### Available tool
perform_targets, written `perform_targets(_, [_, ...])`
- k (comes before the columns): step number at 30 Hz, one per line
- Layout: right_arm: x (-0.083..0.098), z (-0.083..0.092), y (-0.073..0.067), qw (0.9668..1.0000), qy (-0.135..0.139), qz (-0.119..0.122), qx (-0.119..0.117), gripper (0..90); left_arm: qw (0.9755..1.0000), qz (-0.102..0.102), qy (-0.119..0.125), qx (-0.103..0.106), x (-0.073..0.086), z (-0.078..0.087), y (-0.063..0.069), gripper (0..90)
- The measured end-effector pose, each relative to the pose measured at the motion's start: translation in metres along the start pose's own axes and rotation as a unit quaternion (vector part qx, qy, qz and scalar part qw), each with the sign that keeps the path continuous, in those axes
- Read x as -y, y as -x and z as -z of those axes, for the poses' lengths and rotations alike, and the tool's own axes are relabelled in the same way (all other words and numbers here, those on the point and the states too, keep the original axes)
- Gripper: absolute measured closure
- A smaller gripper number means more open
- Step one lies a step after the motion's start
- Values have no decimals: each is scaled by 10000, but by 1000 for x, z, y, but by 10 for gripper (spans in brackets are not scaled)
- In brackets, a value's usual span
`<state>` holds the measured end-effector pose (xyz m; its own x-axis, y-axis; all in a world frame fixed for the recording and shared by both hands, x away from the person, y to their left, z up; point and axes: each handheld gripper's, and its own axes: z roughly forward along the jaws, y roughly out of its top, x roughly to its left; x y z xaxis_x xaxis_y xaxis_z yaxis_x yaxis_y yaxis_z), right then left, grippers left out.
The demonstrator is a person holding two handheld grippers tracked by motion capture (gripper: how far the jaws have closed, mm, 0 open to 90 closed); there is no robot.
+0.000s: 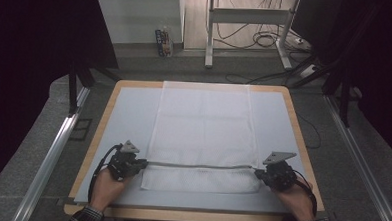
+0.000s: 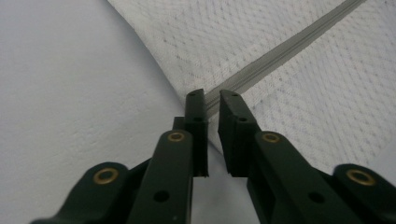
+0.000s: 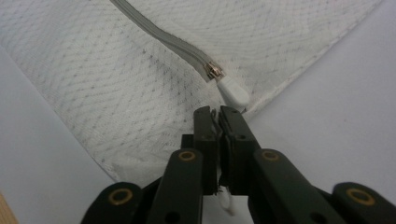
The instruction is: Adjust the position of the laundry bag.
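A white mesh bag [image 1: 203, 126] lies flat on the pale mat [image 1: 129, 112]. Its grey zipper [image 1: 196, 165] runs straight across near the front, between my two grippers. At the zipper's left end sits my left gripper [image 1: 144, 163], jaws nearly together; the zip's end [image 2: 280, 51] runs into the narrow slit at the gripper's tip [image 2: 212, 95], on the bag's edge. My right gripper [image 1: 256, 172] is at the right end. The metal slider [image 3: 215, 72] and its white pull tab [image 3: 233, 91] lie just ahead of the right gripper [image 3: 215, 111], whose jaws are closed with something white between them.
The mat covers a wooden table [image 1: 296, 125] with bare mat on both sides of the bag. Metal rails [image 1: 57, 144] flank the table. Behind it on the floor are a metal stand [image 1: 210, 36], cables [image 1: 262, 41] and a small pack of bottles [image 1: 163, 41].
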<state>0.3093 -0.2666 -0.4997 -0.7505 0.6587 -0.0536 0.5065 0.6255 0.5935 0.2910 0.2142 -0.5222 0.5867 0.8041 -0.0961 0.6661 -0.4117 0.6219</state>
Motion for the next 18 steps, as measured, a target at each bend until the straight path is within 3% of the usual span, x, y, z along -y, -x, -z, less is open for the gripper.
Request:
perform_targets(4, [0,3,0,9999,97,40,16,757,10000,24,74,18,0,-1,1,696])
perform_targets(12, [2,5,8,9994,348,6,4,411,9990,-119,435,19,-1,-4,2,382])
perform_targets(18, [2,2,13,9987,499,-33,-45,207,9982,-34,580,164,-1,-6,1,186])
